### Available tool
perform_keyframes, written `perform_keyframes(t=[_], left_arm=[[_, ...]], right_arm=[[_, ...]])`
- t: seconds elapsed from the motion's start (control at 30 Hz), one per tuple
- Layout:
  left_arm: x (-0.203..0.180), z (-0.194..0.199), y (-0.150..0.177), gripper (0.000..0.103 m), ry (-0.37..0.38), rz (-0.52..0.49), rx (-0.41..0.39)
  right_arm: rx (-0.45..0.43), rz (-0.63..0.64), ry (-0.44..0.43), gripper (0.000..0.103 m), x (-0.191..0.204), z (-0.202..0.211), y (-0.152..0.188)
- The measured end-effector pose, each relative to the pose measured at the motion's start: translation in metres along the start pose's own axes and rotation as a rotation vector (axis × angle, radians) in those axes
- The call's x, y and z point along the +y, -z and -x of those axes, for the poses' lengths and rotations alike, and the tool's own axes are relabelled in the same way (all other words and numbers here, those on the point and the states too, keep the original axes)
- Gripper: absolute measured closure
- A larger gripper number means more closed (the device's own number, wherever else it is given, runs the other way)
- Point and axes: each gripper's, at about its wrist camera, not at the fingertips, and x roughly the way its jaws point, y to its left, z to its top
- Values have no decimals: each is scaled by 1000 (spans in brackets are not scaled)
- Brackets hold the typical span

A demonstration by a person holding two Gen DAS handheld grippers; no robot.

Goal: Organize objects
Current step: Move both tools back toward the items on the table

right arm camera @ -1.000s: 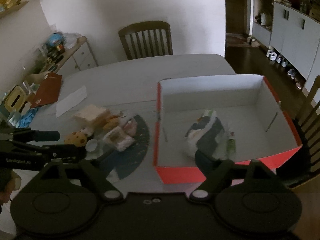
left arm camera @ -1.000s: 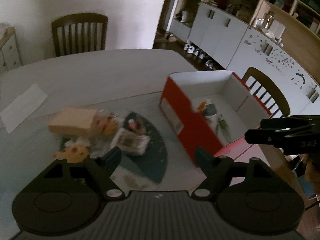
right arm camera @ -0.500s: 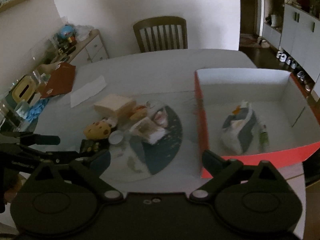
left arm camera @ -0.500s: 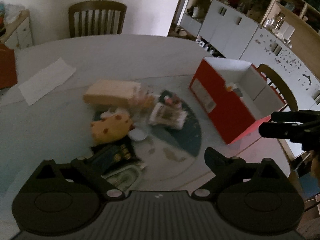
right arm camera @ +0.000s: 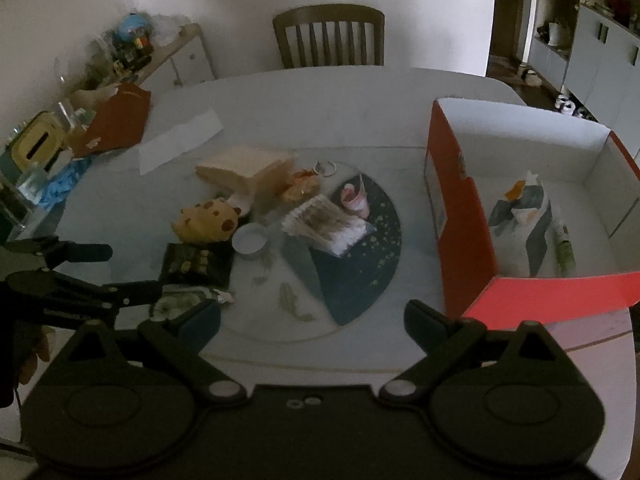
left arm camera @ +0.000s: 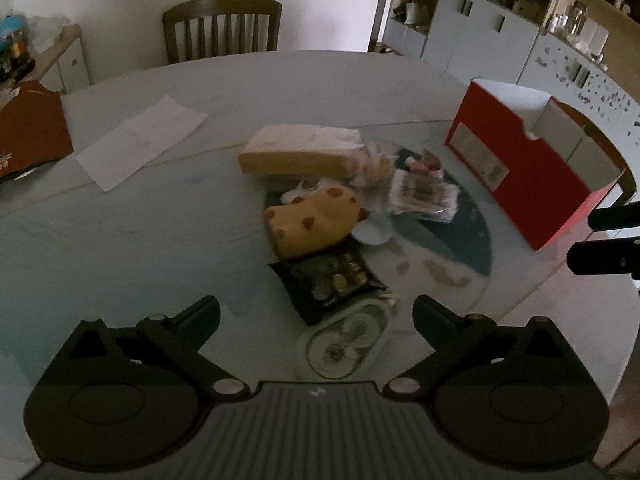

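Note:
A pile of small items lies mid-table: a tan pack (left arm camera: 296,152), a yellow spotted plush (left arm camera: 312,220), a black packet (left arm camera: 332,280), a clear packet (left arm camera: 344,340), a white dish (right arm camera: 250,238) and a swab pack (right arm camera: 324,224) on a dark fan-shaped mat (right arm camera: 360,276). My left gripper (left arm camera: 316,308) hovers above the black and clear packets, its jaws opening, its pads touching nothing. My right gripper (right arm camera: 312,312) stands open over the mat's near edge, nothing in it. To the right, the red box (right arm camera: 460,220) holds a grey-white pouch (right arm camera: 520,216) and a green tube (right arm camera: 564,244).
A paper sheet (left arm camera: 140,140) and a red-brown folder (left arm camera: 32,128) lie at the table's left. A wooden chair (right arm camera: 328,36) stands behind the table. A cluttered sideboard (right arm camera: 120,52) lines the left wall, and white cupboards (left arm camera: 480,36) the right.
Both views have swung left from the red box toward the pile and come lower. Both grippers' jaws stand wider. The black and clear packets have come into the left wrist view.

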Motion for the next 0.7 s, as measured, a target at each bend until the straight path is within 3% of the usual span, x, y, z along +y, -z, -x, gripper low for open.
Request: perform_keyframes(t=[0.7], left_arm=[[-7, -63, -12, 0, -9, -7, 35]], right_arm=[[26, 31, 47, 5, -10, -95, -42]])
